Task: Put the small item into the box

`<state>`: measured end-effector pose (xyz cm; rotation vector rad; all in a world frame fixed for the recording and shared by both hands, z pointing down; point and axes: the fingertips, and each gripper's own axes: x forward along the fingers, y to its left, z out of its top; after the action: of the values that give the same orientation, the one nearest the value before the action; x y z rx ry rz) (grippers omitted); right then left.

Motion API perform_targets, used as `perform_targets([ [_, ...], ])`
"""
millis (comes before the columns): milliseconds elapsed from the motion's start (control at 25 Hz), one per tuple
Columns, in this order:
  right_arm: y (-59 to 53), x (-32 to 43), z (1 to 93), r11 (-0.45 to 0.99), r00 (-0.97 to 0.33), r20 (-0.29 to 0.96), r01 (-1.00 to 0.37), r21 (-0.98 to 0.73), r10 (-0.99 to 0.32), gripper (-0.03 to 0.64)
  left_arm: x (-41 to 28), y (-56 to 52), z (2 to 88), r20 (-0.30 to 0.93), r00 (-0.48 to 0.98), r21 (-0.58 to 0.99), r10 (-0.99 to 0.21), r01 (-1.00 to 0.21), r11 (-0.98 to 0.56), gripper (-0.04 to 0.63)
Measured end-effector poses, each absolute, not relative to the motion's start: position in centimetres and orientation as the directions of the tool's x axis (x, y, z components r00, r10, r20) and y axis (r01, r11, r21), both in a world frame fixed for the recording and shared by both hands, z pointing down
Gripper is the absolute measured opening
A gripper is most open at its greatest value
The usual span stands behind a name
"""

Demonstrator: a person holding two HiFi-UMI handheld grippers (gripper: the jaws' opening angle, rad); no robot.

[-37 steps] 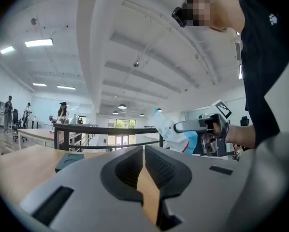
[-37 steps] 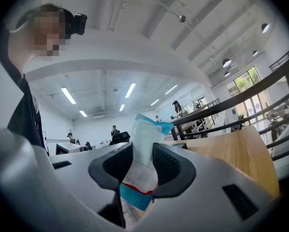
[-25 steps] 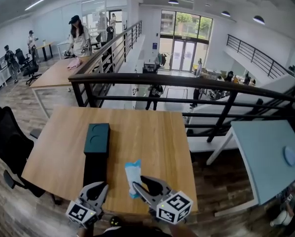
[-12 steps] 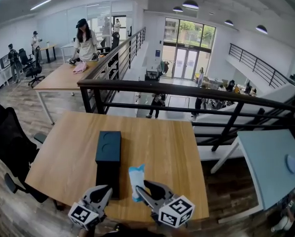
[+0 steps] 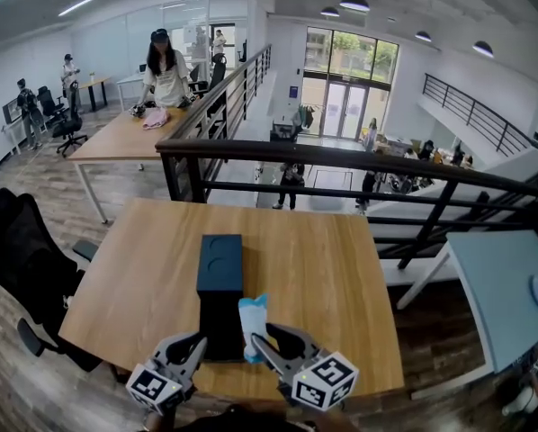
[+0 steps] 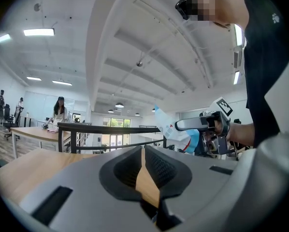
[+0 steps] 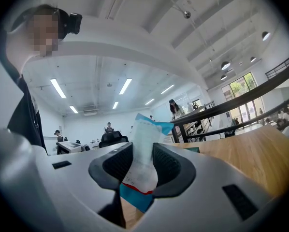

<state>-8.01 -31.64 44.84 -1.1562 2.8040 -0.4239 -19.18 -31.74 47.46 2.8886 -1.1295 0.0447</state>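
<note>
Two grippers sit low at the near edge of a wooden table [image 5: 332, 268]. The right gripper [image 5: 267, 345] has its jaws clamped on a small white and blue packet [image 5: 252, 320]. In its own view the right gripper [image 7: 142, 163] pinches the packet [image 7: 145, 144] around the middle, with the blue top standing above the pads and a blue corner hanging below.

The packet is held off the table, just right of the box [image 5: 220, 264] and not inside it. The box lies lengthwise near the table's middle, with a teal part on the far side and a black part nearer. The two parts touch end to end. The black part may be the open tray, but the head view is too dark there to be sure.

The left gripper [image 5: 190, 349] is near the black end of the box, on its left. In its own view the left gripper [image 6: 143, 151] has its pads drawn together with nothing between them, and only a sliver of table shows through. A black railing [image 5: 359, 156] runs behind the far edge of the table. A dark chair [image 5: 17, 259] stands off to the left.
</note>
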Motion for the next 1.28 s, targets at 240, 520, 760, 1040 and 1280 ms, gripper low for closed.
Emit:
perform_targets([
  [240,-32.2,-10.2,45.5,0.652,-0.689,0.034,-0.701,-0.289,-0.724,0.135,-21.4,-32.5,47.6,0.037,0.756,0.029,-0.653,-0.654,-0.756,0.023],
  [520,-32.0,-12.1,46.5,0.618,-0.662,0.060,-0.725,-0.305,-0.747,0.135,-23.5,-32.8,48.6,0.047,0.771,0.043,-0.635,-0.637,-0.770,0.023],
  [760,-32.1,-13.5,47.1,0.620,-0.668,0.084,-0.724,-0.302,-0.739,0.135,-24.9,-32.7,49.1,0.044,0.765,0.072,-0.642,-0.643,-0.762,0.023],
  [1040,-33.1,-14.6,47.3,0.636,-0.685,0.095,-0.712,-0.298,-0.723,0.135,-26.2,-33.6,49.3,0.038,0.743,0.080,-0.668,-0.669,-0.739,0.023],
  [1280,-34.6,-15.3,48.2,0.633,-0.691,0.118,-0.707,-0.316,-0.713,0.135,-26.2,-34.0,48.8,0.028,0.758,0.075,-0.652,-0.652,-0.755,0.023],
])
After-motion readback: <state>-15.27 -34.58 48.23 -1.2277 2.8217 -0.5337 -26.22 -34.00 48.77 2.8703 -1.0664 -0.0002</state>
